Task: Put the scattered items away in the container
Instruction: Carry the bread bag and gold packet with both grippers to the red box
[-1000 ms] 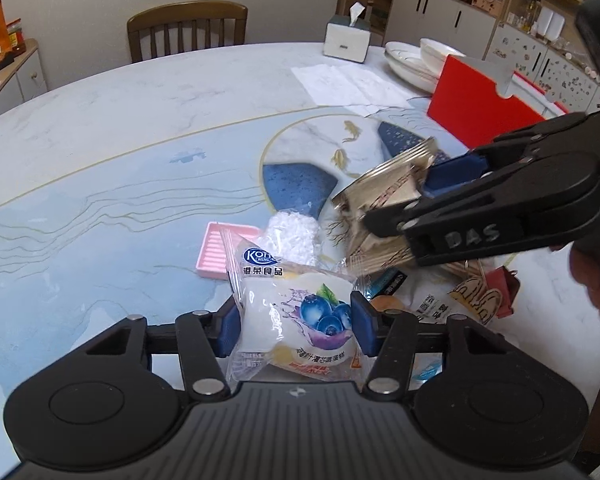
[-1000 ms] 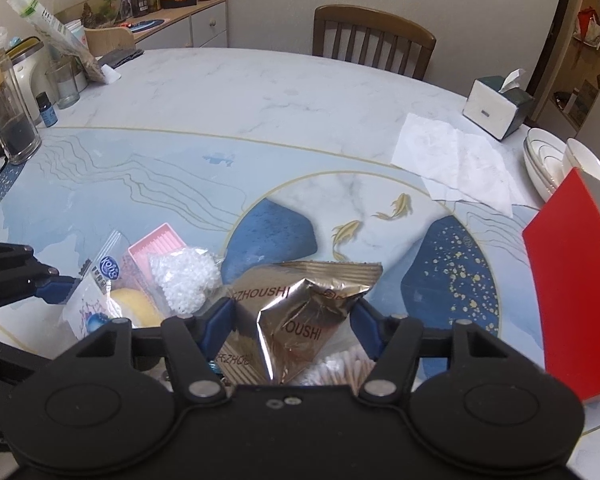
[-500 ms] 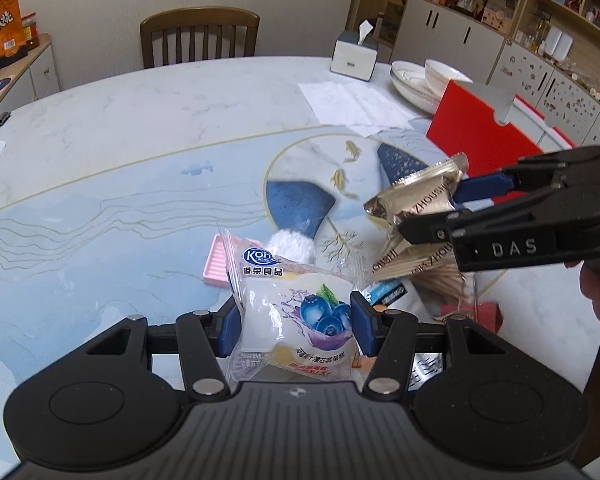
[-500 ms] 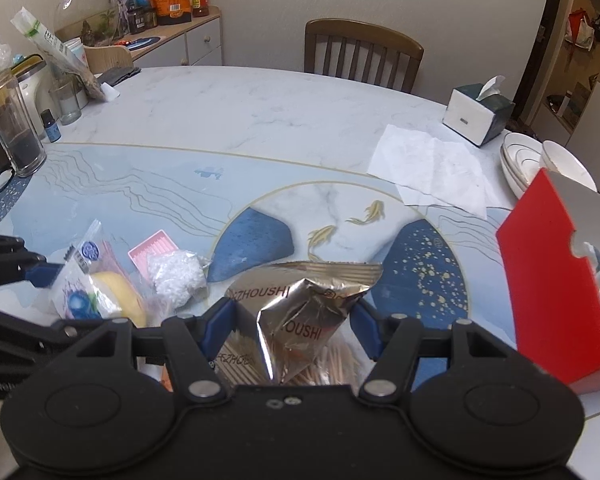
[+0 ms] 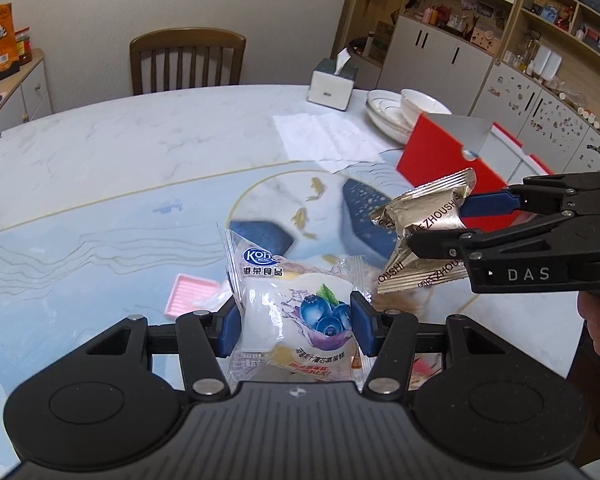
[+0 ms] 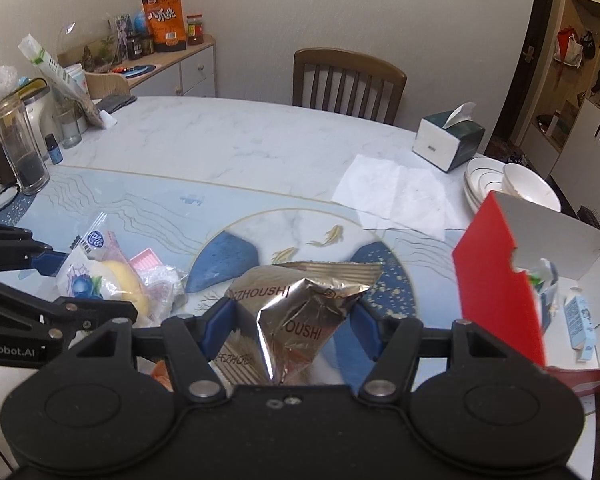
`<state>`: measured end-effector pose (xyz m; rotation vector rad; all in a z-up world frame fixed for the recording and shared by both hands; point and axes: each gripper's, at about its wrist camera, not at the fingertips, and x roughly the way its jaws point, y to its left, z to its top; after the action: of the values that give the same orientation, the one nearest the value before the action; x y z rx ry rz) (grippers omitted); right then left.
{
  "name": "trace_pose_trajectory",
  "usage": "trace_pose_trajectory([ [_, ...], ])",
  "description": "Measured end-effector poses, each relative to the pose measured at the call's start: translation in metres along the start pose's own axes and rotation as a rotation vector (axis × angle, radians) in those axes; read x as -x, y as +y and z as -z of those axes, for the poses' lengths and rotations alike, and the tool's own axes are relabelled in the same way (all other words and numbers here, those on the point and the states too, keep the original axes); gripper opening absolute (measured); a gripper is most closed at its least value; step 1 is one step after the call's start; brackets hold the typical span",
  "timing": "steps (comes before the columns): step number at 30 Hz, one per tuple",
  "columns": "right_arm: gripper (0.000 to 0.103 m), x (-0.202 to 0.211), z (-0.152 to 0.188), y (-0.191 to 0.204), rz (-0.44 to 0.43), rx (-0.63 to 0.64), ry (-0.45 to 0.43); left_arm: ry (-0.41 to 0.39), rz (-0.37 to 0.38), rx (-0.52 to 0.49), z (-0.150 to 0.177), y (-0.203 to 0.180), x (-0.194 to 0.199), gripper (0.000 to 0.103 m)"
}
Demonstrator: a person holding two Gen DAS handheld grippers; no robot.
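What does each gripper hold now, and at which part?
Left gripper: blueberry cake packet, by its two sides. Right gripper: foil packet, by its two sides.

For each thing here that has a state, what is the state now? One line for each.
Left tool: shut on blueberry cake pack, lifted.
Right tool: shut on silver pouch, lifted.
Red box: open, some items inside.
Tissue box: tissue sticks out.
Pink tray: lying on table.

Even, soft indoor light, faint shadows; fisheye bends walls and cabinets at the edges, corners vignetted dark, glare on the silver foil packet, table beyond the claw slightly blurred.
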<state>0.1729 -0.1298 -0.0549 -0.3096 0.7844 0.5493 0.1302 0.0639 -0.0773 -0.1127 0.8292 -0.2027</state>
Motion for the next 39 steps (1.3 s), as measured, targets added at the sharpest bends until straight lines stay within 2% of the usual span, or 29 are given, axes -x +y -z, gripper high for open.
trace_pose_trajectory([
  [10,0.063,0.028,0.007,-0.040,0.012,-0.002,-0.029,-0.019,0.023,-0.034,-0.021,-0.042,-0.003,0.054],
  [19,0.063,0.050,0.014,-0.091,0.050,-0.017,-0.052,-0.034,0.053,-0.076,-0.043,-0.088,-0.016,0.054],
  [39,0.063,0.064,0.028,-0.211,0.112,-0.065,-0.084,-0.055,0.114,-0.173,-0.098,-0.195,-0.073,0.054],
])
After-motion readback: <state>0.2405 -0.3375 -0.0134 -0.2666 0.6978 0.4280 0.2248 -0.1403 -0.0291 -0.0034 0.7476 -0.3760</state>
